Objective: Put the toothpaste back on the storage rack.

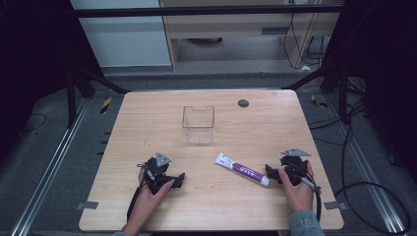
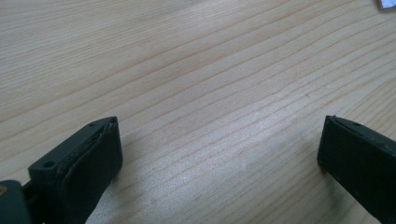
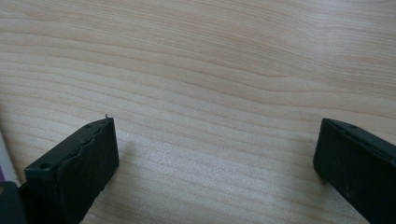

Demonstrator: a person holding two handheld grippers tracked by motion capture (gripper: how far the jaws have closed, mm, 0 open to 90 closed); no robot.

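High view: overhead, facing forward and down, far enough to take in whole table [image 1: 211,206]. Left gripper view, right gripper view: low, very close, angled down along own jaws. Shared: wooden tabletop.

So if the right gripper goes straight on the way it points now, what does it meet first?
Probably nothing soon. The right gripper is open, with bare table between and beyond its jaws. The tube lies just off to its side, apparently outside that line, though depth is hard to judge.
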